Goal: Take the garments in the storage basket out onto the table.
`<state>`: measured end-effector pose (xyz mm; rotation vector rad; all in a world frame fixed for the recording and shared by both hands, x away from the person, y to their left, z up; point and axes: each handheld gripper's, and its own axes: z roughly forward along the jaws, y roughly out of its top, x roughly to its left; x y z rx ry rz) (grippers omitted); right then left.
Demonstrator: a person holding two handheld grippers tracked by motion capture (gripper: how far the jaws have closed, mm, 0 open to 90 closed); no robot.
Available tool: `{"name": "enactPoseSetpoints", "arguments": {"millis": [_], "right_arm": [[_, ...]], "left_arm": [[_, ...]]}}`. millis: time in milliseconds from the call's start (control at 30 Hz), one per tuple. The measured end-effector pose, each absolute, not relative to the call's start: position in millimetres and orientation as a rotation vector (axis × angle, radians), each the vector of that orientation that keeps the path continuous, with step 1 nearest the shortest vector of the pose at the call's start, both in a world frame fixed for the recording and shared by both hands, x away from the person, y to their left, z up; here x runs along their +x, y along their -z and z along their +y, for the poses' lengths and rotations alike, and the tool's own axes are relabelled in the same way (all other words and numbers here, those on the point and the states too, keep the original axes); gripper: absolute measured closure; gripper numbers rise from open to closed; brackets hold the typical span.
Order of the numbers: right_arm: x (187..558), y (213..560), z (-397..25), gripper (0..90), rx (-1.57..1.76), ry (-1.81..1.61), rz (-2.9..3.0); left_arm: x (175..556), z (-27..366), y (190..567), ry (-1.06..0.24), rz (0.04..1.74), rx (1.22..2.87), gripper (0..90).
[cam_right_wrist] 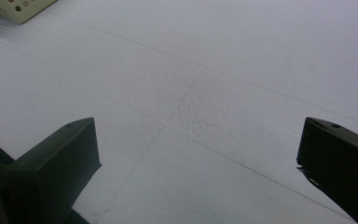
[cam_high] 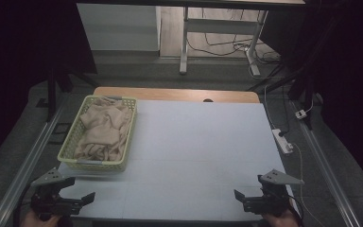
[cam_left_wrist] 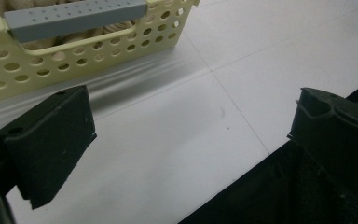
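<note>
I see the pale yellow perforated plastic basket [cam_high: 128, 124] of beige cloth [cam_high: 102, 130] on the white surface [cam_high: 203, 151] at far left, its long axis running away from me. My left claw [cam_high: 78, 198] sits released just before its near end; my right claw [cam_high: 246, 201], released, is well apart.

We look down from above the near table [cam_high: 198, 156] edge, each gripper view close along its fingers, both sharing the basket [cam_left_wrist: 93, 51].
</note>
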<state>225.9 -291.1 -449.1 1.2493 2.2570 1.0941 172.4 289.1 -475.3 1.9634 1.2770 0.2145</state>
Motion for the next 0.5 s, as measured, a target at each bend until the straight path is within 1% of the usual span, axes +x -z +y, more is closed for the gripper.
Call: {"name": "enactPoseSetpoints", "arguments": {"millis": [500], "right_arm": [[227.7, 449.7, -290.3, 0.0, 1.273, -1.119, 2.304]], "left_arm": [[173.7, 284.7, 476.0, -0.218, 1.279, 2.011, 0.0]]}}
